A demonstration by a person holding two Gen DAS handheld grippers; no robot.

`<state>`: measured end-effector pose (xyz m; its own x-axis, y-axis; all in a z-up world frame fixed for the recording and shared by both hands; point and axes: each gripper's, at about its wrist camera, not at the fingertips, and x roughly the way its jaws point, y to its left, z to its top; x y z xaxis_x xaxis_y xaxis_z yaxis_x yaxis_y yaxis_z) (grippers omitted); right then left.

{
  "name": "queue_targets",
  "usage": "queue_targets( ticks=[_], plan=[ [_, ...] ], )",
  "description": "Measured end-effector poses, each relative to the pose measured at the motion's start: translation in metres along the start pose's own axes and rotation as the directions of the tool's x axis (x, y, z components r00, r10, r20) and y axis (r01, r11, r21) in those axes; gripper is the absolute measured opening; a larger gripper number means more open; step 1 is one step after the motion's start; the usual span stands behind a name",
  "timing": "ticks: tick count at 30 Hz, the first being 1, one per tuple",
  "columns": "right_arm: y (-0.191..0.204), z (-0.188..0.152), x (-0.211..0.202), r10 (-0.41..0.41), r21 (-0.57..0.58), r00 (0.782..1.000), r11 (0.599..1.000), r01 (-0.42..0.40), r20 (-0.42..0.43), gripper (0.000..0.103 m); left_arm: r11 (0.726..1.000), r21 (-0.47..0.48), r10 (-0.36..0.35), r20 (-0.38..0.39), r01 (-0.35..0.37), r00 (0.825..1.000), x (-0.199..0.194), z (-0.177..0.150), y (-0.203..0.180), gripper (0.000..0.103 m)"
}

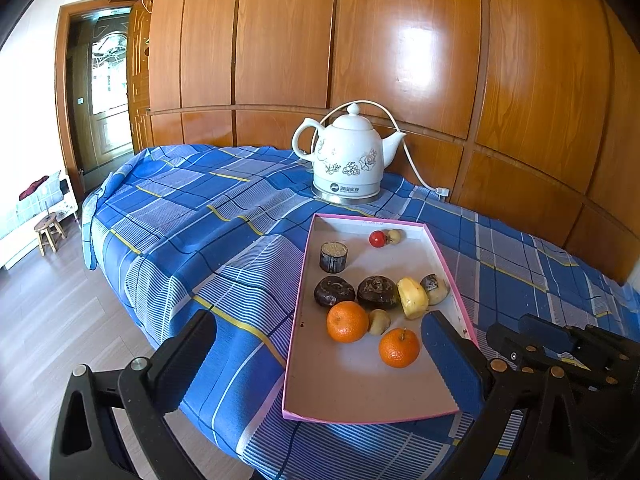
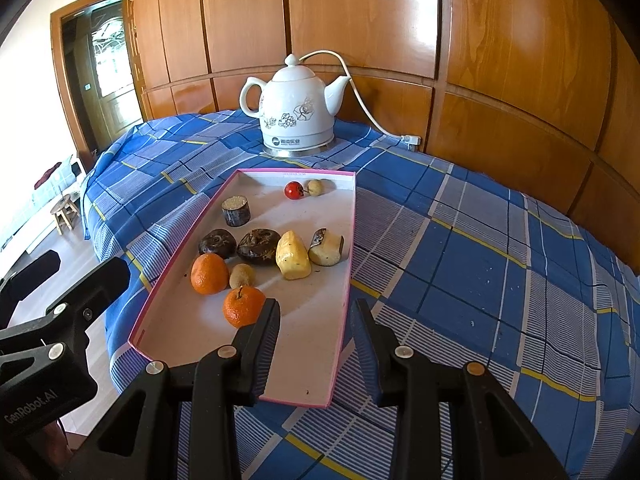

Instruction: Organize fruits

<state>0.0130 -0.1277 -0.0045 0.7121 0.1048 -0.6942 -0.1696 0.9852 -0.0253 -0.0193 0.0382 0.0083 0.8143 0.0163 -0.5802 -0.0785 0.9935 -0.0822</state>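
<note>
My left gripper point(image 1: 320, 364) hangs with its jaws spread wide and nothing between them. My right gripper point(image 2: 318, 332) sits just beside it, to its right, jaws parted more narrowly and also empty. Both point forward and slightly downward; whether either fingertip touches anything below, I can't tell.

Pink-rimmed tray point(image 2: 347, 240) on checked cloth, two oranges point(image 2: 243, 306) near end, dark round fruits point(image 2: 258, 246) and yellow piece point(image 2: 293, 256) mid-tray, red fruit point(image 2: 294, 190) far end.
</note>
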Motion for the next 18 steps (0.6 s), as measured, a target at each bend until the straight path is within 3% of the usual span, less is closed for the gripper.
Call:
queue_targets(
  ticks=[18],
  plan=[
    [-0.0079,-0.0003,0.0045,0.015,0.009,1.0,1.0,-0.015,-0.012,0.037,1.0,0.016,-0.001,-0.002,0.001,1.0,0.0017,-0.0007,-0.0031,0.103]
  ],
)
